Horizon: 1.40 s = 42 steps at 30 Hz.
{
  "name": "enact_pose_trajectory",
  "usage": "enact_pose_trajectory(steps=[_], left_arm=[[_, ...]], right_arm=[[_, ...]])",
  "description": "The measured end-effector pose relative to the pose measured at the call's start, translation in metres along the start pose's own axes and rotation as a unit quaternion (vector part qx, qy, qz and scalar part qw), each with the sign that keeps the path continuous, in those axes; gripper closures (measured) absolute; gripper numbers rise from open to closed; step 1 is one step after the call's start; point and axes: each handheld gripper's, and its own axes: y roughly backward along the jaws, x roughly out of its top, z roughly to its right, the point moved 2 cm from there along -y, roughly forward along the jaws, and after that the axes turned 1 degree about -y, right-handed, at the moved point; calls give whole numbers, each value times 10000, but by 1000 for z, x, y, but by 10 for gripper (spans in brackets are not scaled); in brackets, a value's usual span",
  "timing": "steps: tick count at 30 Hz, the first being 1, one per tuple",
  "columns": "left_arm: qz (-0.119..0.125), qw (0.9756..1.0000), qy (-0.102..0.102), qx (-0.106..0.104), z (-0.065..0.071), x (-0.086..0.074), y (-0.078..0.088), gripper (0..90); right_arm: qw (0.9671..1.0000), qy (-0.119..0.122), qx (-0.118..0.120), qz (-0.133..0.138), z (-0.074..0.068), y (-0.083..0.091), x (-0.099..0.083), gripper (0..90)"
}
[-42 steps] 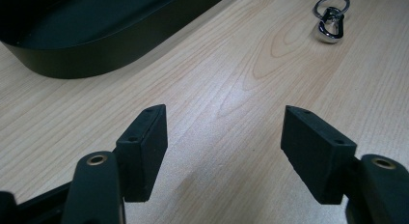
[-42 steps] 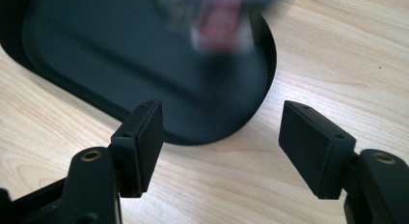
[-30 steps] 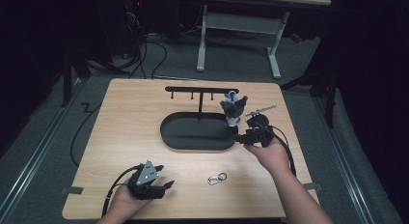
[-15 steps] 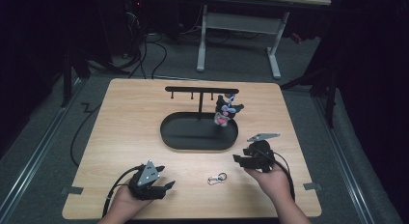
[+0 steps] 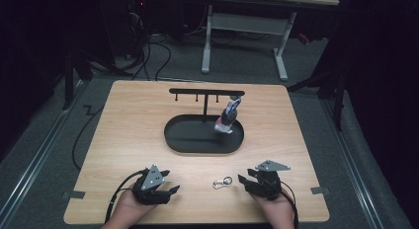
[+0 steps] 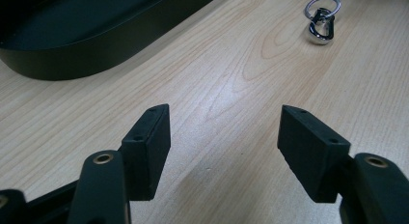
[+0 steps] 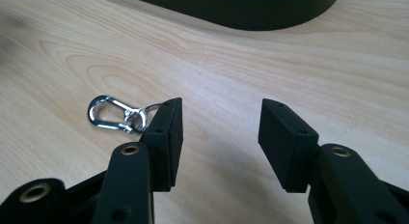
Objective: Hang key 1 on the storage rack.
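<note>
Reaching for the key clip on the table.
The right gripper (image 7: 219, 137), its jaws parted, empty and just closing a little, sits beside the clip (image 7: 115, 115), which lies flat near the table's front edge, between it and the open left gripper (image 6: 224, 149). Small, hard, slick metal, probably light: best pinched across the carabiner body.
</note>
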Motion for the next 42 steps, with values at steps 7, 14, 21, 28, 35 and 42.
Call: enact_pose_trajectory(steps=[7,14,21,28,35,42], left_arm=[[-88,9998,-152,9,0,2,0,387],[-41,9999,-92,0,1,1,0,387],[-207,9991,-342,156,-6,-4,9,387],[-157,9989,-144,422,-9,-17,32,388],[-156,9982,-25,583,-10,-27,46,388],[-178,9977,37,647,-12,-32,50,388]], right_arm=[[9999,43,86,106,-4,11,-7,593],[9986,384,366,1,-24,6,-10,900],[9938,862,633,-297,-46,-12,-8,900],[9943,914,426,-350,-44,-34,6,900],[9955,875,159,-339,-33,-56,26,900],[9909,1170,650,-176,-67,-53,32,900]])
